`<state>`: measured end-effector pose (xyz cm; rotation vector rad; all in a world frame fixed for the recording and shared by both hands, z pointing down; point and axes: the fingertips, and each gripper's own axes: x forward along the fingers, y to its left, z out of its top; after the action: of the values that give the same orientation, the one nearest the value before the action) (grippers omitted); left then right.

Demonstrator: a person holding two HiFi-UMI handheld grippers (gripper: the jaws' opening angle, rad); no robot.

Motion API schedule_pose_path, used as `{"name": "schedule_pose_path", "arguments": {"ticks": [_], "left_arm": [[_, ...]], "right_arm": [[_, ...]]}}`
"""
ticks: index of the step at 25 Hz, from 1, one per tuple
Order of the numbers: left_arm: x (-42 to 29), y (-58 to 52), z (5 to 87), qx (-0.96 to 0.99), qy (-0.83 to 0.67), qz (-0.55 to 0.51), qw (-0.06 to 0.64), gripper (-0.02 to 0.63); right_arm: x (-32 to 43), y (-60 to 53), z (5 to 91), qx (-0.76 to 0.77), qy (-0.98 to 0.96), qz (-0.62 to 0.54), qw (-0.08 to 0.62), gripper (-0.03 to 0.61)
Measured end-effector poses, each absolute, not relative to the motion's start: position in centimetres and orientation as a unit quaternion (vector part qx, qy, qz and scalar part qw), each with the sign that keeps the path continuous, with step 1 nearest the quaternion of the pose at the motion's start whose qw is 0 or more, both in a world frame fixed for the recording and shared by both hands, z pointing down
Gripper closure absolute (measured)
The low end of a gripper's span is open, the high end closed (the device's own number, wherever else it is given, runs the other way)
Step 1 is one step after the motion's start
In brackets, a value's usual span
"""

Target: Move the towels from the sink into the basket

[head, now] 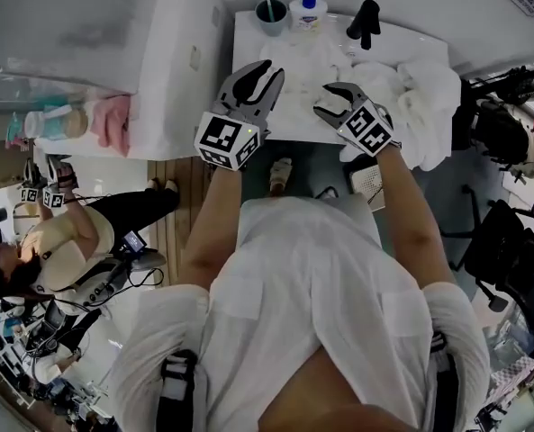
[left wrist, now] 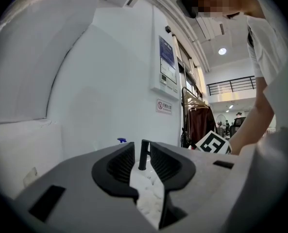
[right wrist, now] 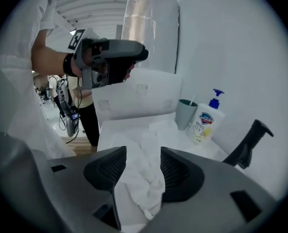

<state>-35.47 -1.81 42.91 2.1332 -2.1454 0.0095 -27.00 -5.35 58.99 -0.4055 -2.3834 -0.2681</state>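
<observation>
Currently the towels (head: 316, 57) are lying crumpled in the white sink (head: 248, 34), soft terry cloth bunching into thick folds toward its middle and right edge. A fluffier heap (head: 424, 97) of the same white cloth is spilling over the sink's right edge; what is bearing it there is hidden under the cloth.

The right gripper (head: 332, 99) is tilting down over the front edge of the sink, its ribbed black jaws (right wrist: 144, 159) standing moderately wide and pressing on nothing. One twisted towel (right wrist: 139, 178) is showing in the gap beyond them. The left gripper (head: 268, 72) is hovering level near the sink's front left corner, its jaws (left wrist: 142, 154) standing narrowly apart and empty, with a strip of nubbly white towel showing low in the gap.

Along the back edge a matte teal cup (head: 271, 12), a white plastic soap bottle (head: 308, 9) with a blue pump and an angular black faucet (head: 366, 21) are standing. From the left gripper view only the faucet's thin upright (left wrist: 143, 154) is showing, the rest being cut off by the jaws.
</observation>
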Motion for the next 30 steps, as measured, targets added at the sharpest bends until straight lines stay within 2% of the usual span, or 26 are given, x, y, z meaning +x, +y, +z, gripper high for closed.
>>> {"name": "schedule_pose_path", "arguments": {"ticks": [2,10,16,30], "left_arm": [[-35.8,-2.0,43.3,0.708,-0.704,0.005,0.062,0.52],[-36.9,-2.9,45.0,0.715,-0.695,0.016,0.072,0.511],[-38.0,-3.6,45.7,0.716,-0.694,0.02,0.074,0.508],[-39.7,-4.6,46.9,0.728,-0.68,0.031,0.081,0.499]], "right_arm": [[-27.9,-5.3,60.5,-0.163,-0.909,-0.107,0.369,0.342],[-31.0,-5.8,65.0,-0.162,-0.882,-0.109,0.429,0.261],[-32.2,-5.7,68.4,-0.18,-0.848,-0.142,0.478,0.225],[-34.8,-6.7,74.8,-0.193,-0.799,-0.149,0.549,0.207]]}}
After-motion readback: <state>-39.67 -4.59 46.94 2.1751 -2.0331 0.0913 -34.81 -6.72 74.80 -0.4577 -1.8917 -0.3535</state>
